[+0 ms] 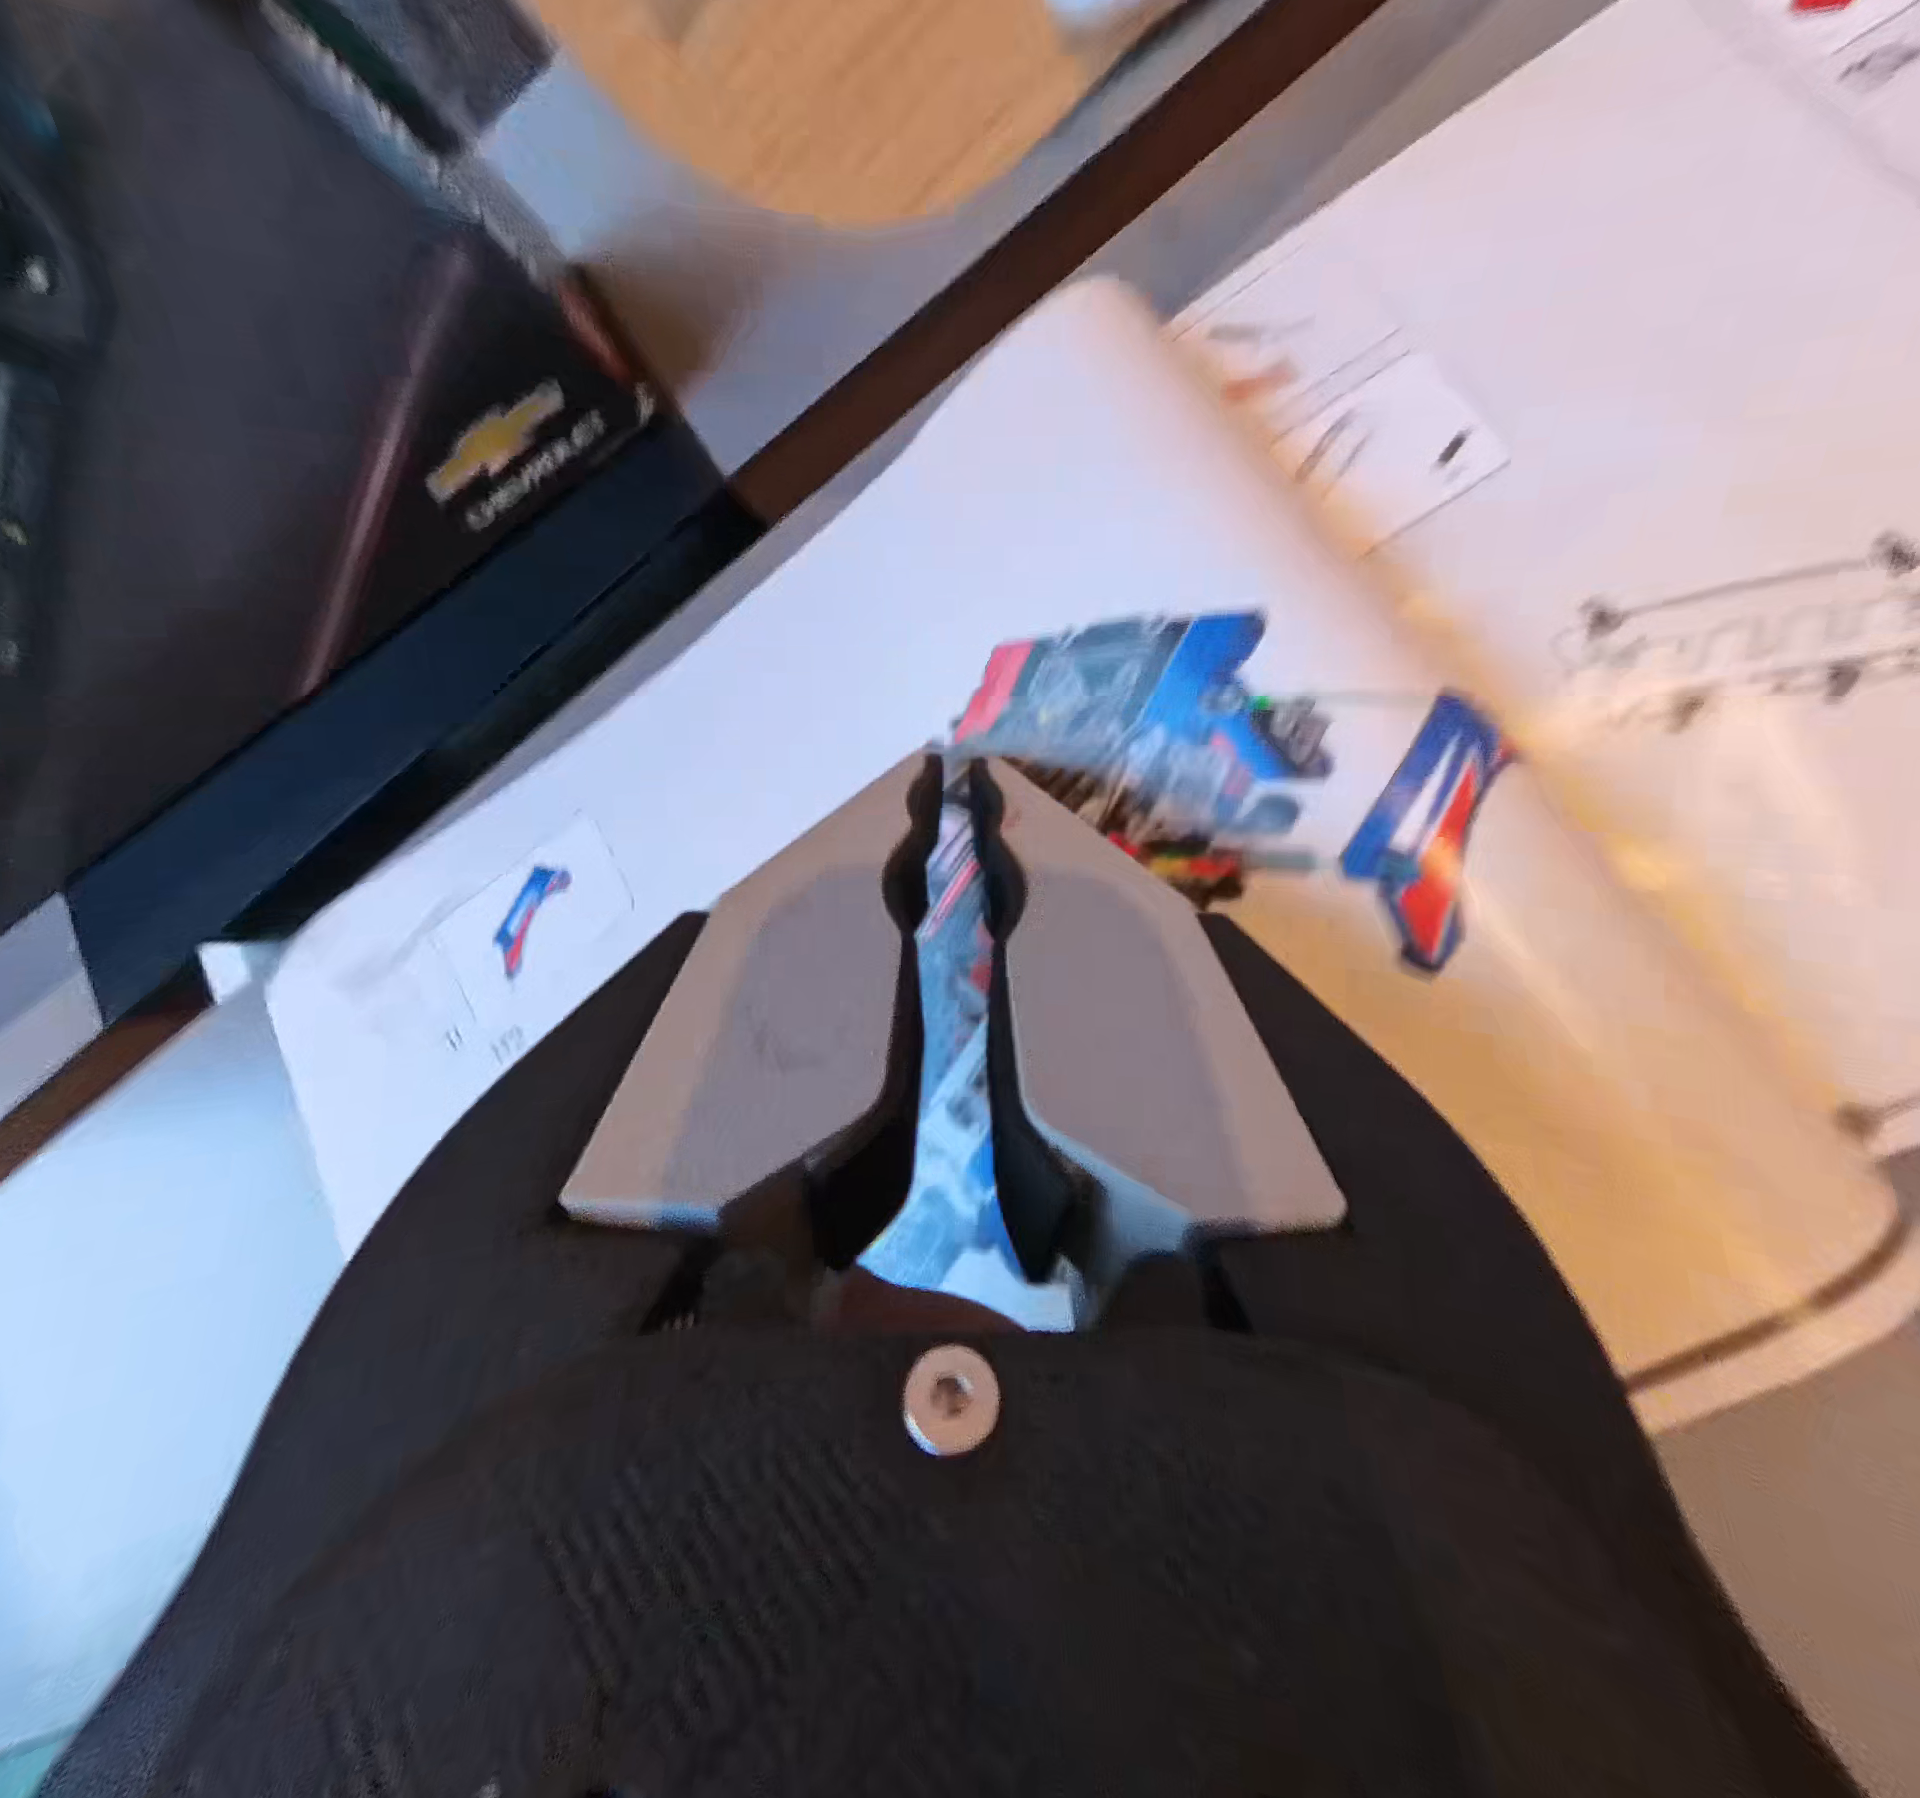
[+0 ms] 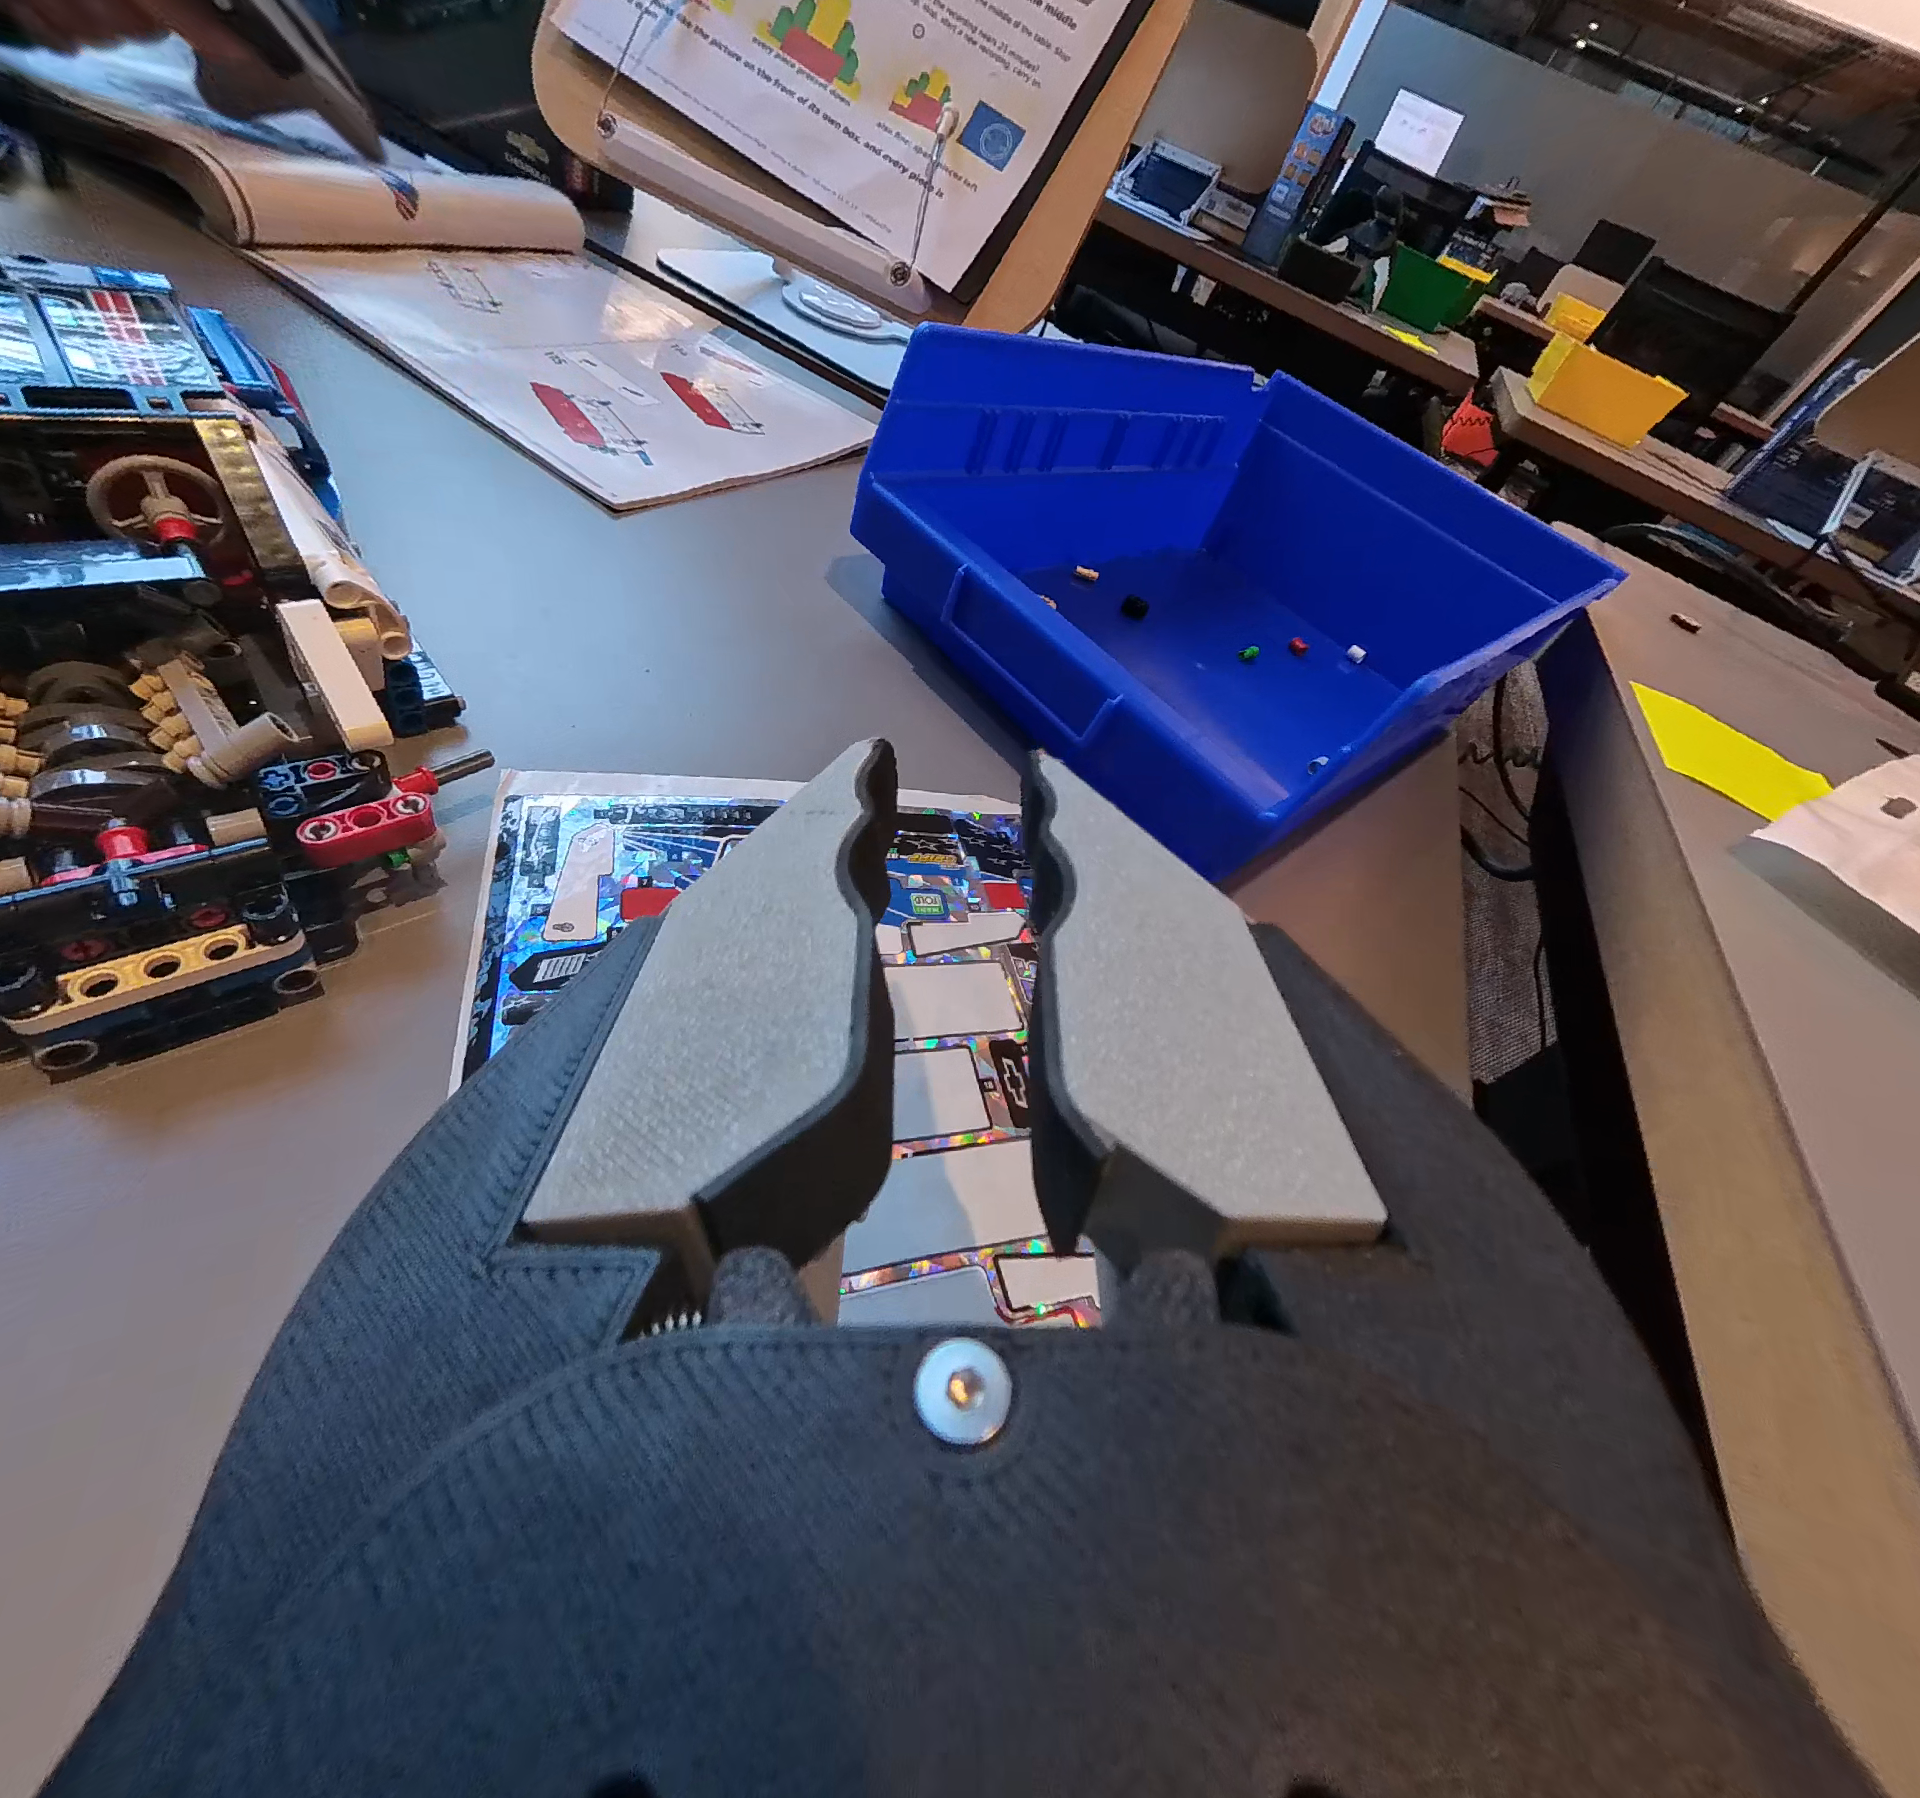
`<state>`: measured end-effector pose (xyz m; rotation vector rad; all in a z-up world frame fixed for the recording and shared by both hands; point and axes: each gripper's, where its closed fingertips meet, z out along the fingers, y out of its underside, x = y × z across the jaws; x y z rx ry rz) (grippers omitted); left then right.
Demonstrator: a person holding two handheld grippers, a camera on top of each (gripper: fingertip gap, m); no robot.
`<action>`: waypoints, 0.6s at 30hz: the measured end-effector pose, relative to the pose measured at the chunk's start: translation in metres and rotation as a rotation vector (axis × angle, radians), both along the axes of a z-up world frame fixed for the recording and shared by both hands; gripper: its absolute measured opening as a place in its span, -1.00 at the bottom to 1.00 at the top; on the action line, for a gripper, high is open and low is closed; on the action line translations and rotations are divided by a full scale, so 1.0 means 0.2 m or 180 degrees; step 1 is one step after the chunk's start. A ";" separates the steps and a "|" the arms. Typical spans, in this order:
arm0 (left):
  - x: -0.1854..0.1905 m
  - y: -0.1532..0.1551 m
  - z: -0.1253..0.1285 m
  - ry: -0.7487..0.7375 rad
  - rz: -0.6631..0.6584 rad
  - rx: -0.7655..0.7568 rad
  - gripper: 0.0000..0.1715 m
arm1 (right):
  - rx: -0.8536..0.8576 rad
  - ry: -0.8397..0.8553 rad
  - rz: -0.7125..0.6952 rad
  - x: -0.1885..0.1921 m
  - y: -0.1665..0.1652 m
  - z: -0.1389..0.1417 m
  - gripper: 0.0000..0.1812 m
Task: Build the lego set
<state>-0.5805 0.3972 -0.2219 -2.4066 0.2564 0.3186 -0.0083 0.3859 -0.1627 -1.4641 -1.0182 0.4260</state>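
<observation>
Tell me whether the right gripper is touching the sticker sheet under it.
Cannot tell. The right wrist view shows the right gripper, jaws open, over the sticker sheet, but it looks along the fingers, so no contact or gap shows.

I count one blue bin (image 2: 1174, 543) holding six loose small pieces (image 2: 1297, 647). One sticker sheet (image 2: 940, 1021), one open instruction booklet (image 2: 582, 366) and one part-built model (image 2: 156, 668) lie beside it.

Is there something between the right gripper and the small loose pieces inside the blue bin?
Yes. The bin's near wall stands between the right gripper and the small pieces on the bin floor. The top is open, so nothing visible blocks a reach from above.
</observation>
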 end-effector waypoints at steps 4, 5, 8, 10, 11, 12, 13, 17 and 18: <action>-0.04 -0.07 -0.08 -0.0080 -0.0030 0.0094 -1.00 | -0.0029 -0.0032 0.0004 0.00 0.00 -0.01 -0.77; -0.04 -0.07 -0.09 -0.0067 -0.0033 0.0089 -1.00 | -0.0027 -0.0040 0.0001 -0.01 0.01 -0.01 -0.77; -0.03 -0.06 -0.08 0.0040 -0.0042 0.0007 -1.00 | -0.0027 -0.0075 -0.0013 -0.01 0.01 -0.02 -0.77; -0.03 -0.06 -0.06 0.0054 -0.0043 0.0003 -1.00 | -0.0007 -0.0084 -0.0028 0.00 0.01 -0.02 -0.77; -0.02 -0.06 -0.05 0.0044 -0.0045 0.0010 -1.00 | -0.0001 -0.0086 -0.0035 0.00 0.01 -0.02 -0.77; -0.02 -0.06 -0.04 0.0041 -0.0040 0.0012 -1.00 | 0.0001 -0.0088 -0.0039 0.00 0.01 -0.02 -0.77; -0.03 -0.07 -0.04 0.0039 -0.0026 0.0006 -1.00 | 0.0005 -0.0087 -0.0041 0.00 0.01 -0.02 -0.77; -0.05 -0.10 -0.03 0.0054 0.0088 -0.0010 -1.00 | 0.0035 -0.0088 -0.0055 0.00 0.01 -0.02 -0.78; -0.05 -0.11 -0.01 0.0036 0.0110 0.0005 -0.96 | 0.0042 -0.0089 -0.0060 0.00 0.01 -0.02 -0.78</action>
